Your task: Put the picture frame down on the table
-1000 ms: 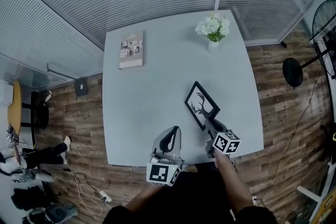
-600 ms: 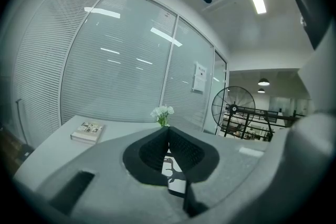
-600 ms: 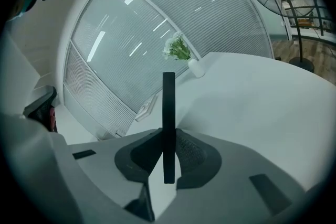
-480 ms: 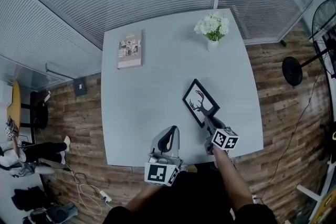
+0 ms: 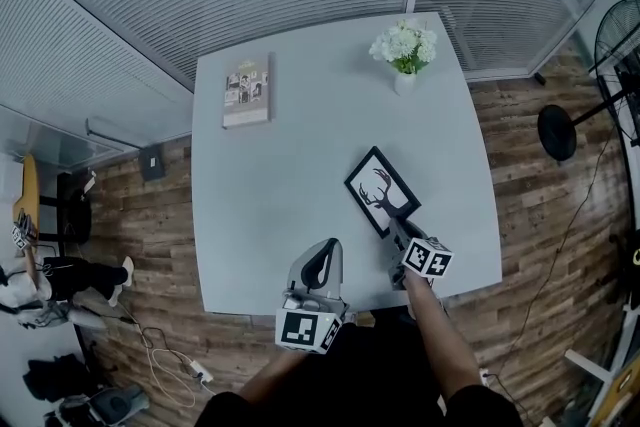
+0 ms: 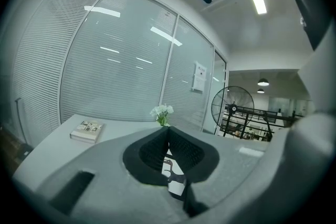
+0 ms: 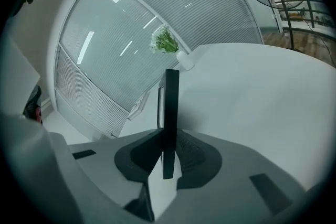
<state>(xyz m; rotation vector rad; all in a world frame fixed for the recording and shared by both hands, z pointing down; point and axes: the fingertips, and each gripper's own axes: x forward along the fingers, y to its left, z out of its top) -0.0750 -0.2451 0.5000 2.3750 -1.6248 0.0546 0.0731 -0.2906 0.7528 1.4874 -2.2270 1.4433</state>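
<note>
The single picture frame (image 5: 380, 190) is over the table's (image 5: 290, 185) near right part, deer print facing up. Its long axis slants from the right gripper (image 5: 398, 229), clamped on its near short edge, toward the far left. The left gripper (image 5: 322, 260) has its jaws together, empty. One book (image 5: 247, 92) and one vase of flowers (image 5: 404, 47) stand at the far side.

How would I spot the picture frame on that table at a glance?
Find the pale grey table; near its right front corner the right claw grips a flat rectangle by one edge. That is the picture frame: black rim, black deer silhouette on white, unlike the book lying far left or the white flowers at the back.
</note>
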